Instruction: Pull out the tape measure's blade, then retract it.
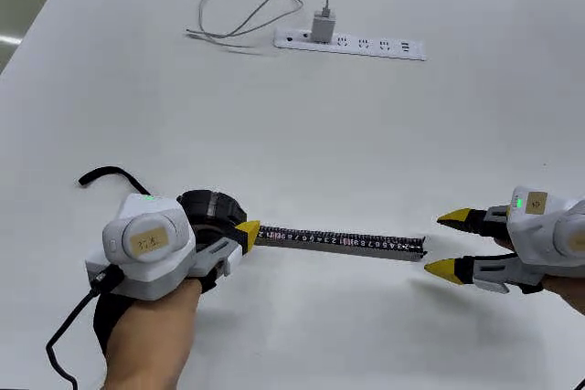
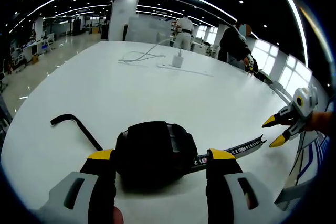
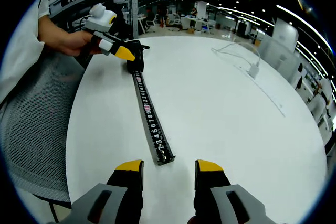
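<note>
Left gripper (image 2: 161, 157) was clamped on the case (image 1: 208, 212), I'd guess to anchor it while the blade (image 1: 340, 242) runs out and back. The blade lay flat, stretching from those fingers to the right gripper (image 1: 448, 244), whose fingers sat open, flanking the tip without touching it. Power strip (image 1: 352, 43) was well beyond both.

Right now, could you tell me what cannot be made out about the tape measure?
Tape measure case: mostly covered by the left gripper in the head view.
Blade numerals: too small in the head view.
End hook: too small in the right gripper view.
</note>
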The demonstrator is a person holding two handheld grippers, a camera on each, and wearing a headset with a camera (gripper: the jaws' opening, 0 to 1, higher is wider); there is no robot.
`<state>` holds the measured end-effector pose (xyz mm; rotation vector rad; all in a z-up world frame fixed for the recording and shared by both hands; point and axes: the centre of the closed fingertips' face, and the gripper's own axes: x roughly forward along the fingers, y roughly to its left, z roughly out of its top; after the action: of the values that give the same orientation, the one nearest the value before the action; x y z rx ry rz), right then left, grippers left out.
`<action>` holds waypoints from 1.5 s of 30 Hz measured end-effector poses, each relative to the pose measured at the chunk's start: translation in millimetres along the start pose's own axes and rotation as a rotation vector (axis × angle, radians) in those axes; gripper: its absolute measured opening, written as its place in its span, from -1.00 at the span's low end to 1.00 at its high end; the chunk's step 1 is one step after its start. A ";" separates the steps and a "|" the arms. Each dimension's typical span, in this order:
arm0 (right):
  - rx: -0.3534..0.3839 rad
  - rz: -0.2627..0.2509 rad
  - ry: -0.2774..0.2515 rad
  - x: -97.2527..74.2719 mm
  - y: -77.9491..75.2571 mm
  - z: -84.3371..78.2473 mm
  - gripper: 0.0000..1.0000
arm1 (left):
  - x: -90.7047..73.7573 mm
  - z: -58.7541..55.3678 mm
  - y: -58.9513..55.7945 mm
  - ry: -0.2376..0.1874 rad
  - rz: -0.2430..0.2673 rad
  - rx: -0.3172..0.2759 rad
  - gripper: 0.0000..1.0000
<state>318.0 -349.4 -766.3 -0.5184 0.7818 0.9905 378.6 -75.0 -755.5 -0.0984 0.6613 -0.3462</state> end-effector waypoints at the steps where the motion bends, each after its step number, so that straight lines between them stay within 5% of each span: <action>1: -0.001 0.006 0.002 0.8 -0.7 0.5 -0.31 | 0.3 0.0 0.5 0.001 0.002 -0.002 0.31; 24: -0.059 0.112 0.076 14.6 1.9 -5.1 -0.50 | 4.0 -2.2 6.3 0.016 0.016 -0.034 0.19; 45: -0.119 0.143 0.098 25.8 5.0 -5.4 -0.72 | 4.0 -2.3 6.7 0.019 0.013 -0.033 0.18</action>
<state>320.0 -337.0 -790.0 -0.6239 0.8598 1.1559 382.0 -70.1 -761.0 -0.1228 0.6860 -0.3237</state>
